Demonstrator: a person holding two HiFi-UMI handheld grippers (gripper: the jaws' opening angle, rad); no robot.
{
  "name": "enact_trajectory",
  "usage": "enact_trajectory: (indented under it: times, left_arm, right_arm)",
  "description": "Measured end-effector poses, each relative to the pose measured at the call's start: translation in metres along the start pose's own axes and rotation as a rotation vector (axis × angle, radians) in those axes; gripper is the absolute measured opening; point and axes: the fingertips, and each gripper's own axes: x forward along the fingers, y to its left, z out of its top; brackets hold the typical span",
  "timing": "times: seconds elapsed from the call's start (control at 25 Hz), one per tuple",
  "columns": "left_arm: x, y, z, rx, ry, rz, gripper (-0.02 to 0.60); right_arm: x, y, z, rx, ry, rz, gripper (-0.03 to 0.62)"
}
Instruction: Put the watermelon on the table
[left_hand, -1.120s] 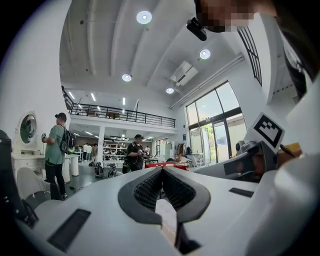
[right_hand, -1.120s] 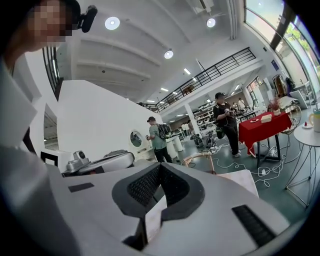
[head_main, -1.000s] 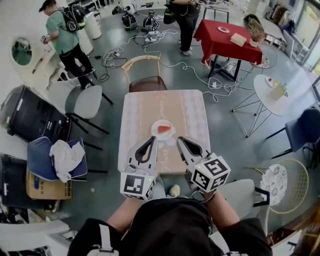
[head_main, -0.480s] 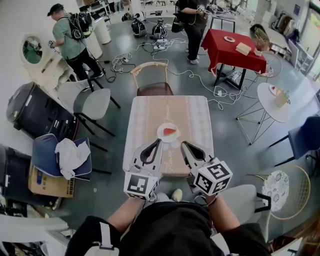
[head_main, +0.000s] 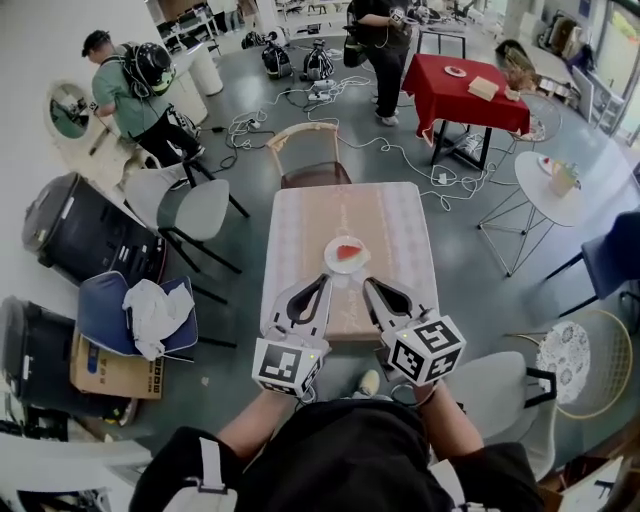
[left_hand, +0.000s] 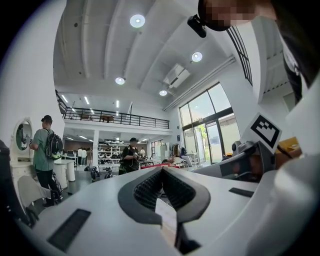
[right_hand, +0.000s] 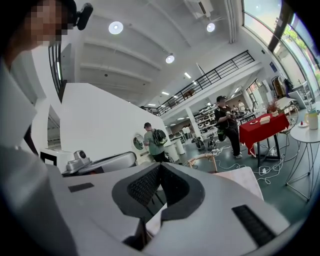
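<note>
We hold the left hand-held gripper (head_main: 324, 281) and right hand-held gripper (head_main: 368, 284) closed and empty, near the watermelon slice (head_main: 348, 251) on the bench (head_main: 300, 230).

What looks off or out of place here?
At the table, nothing: the watermelon slice sits on its plate. Off it, loose cables sprawl over the floor, and a crumpled white cloth is dumped on a blue chair.

Big lab hall w/ floor cables (head_main: 255, 125), mezzanine (left_hand: 115, 120)
</note>
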Motion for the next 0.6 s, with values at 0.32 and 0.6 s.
enact_trajectory:
  times: [0.32,0.6]
  left_arm:
    - [-0.048,-0.013,0.016,0.024,-0.031,-0.050,0.008]
    - [-0.084,-0.017,0.021,0.012,-0.039,-0.047,0.008]
  right_arm:
    - [-0.030,0.036,-0.001,-0.011,-0.033,-0.042,0.014]
    - [-0.049,0.057,-0.004,0.010,-0.036,-0.078,0.014]
